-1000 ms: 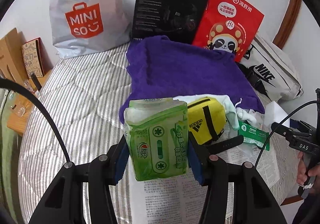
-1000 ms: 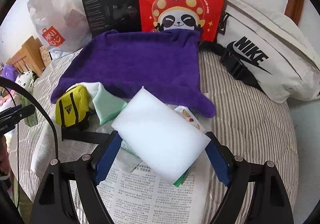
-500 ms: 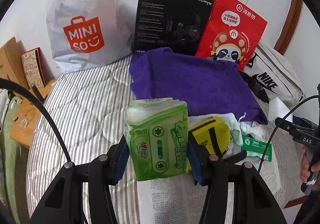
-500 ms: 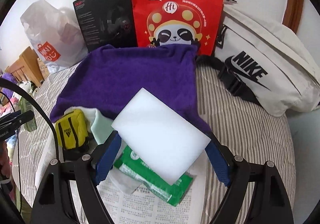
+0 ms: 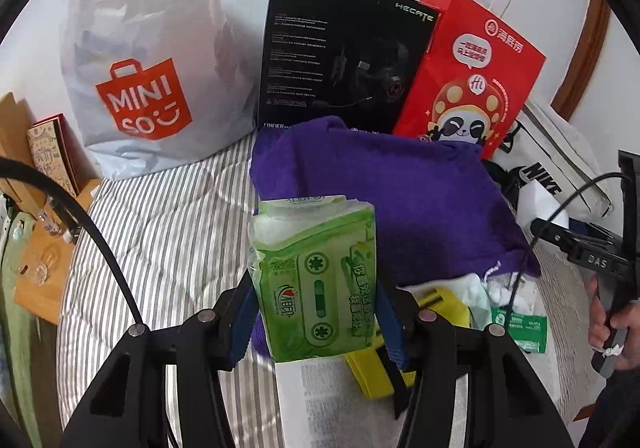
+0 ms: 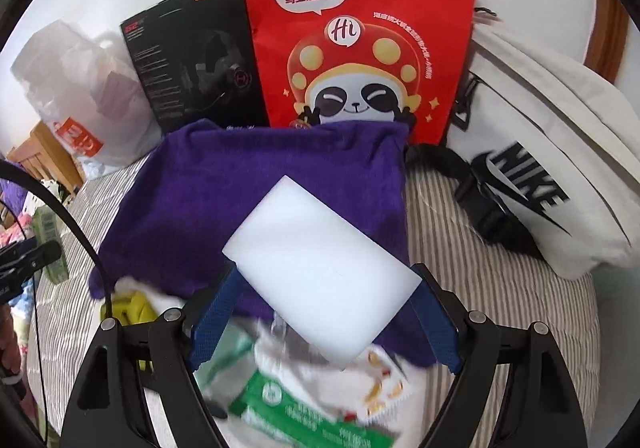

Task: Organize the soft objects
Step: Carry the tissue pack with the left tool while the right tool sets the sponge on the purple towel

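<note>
1. The left tool is clamped on a green tissue pack, which is held upright above the near edge of a purple towel.
2. The right tool is clamped across a white sponge block, gripped at two opposite corners and carried over the same purple towel.
3. A slip is judged possible at the sponge: it is pinched cornerwise, so it could twist or spring out if squeezed further or swung quickly.
4. The tissue pack is soft and held only at its lower half; sagging or sliding out of the pads could follow from a sudden tilt.
5. If both items are set down together, they could be crowded onto one patch of towel, or the cloth could be dragged and bunched.
6. Loose items near the tools, a yellow pouch and a green sachet, could be knocked on a low pass.
7. The surface is a striped bed; a sheet of newspaper is laid at its near edge.
8. At the far side, against a white wall, a Miniso bag, a black headset box, a red paper bag and a white Nike bag are lined up.
</note>
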`<state>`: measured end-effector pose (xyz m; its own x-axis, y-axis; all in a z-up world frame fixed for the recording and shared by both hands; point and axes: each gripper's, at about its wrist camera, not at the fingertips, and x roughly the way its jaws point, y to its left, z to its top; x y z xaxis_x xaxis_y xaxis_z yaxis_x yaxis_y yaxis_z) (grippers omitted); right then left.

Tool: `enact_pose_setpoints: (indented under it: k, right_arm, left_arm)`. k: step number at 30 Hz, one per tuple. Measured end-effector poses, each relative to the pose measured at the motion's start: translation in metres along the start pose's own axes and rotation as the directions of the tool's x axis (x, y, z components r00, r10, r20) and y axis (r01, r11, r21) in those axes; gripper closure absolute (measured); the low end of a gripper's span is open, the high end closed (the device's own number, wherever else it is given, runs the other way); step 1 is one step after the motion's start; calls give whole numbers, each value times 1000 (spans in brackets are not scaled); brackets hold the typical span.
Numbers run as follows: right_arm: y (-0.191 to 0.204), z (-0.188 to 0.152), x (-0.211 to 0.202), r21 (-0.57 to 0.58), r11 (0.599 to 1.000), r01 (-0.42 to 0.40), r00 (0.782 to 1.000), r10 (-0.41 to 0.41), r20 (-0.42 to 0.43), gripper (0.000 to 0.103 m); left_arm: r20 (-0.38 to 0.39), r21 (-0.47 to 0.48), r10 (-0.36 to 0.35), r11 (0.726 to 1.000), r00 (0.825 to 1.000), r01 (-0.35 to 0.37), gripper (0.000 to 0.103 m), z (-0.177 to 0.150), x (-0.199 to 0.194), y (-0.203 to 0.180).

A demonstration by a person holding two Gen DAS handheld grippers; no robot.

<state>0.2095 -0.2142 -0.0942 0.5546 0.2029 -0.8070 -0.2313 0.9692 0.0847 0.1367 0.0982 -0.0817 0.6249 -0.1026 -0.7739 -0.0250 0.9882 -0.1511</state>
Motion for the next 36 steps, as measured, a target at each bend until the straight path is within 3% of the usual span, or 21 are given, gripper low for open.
enact_pose_setpoints:
  k: [12, 21, 28, 36]
  right_arm:
    - [-4, 55, 89, 52, 998, 32, 997, -28, -67, 20]
    - [2, 72, 134, 60, 998, 17, 989, -8, -145, 20]
    - [-4, 72, 158, 78, 997, 14, 981, 2, -193, 19]
    - [-10, 67, 154, 49, 999, 12, 976, -1, -220, 14]
  left_arm:
    - [-23, -2, 5, 1000, 1000, -5, 52, 22, 27, 6]
    - [-43, -2, -2, 1000, 999, 2, 52, 29, 41, 9]
    - [-48, 8, -9, 1000, 999, 10, 52, 33, 45, 6]
    - [-55, 13, -12, 1000, 998, 13, 52, 33, 50, 5]
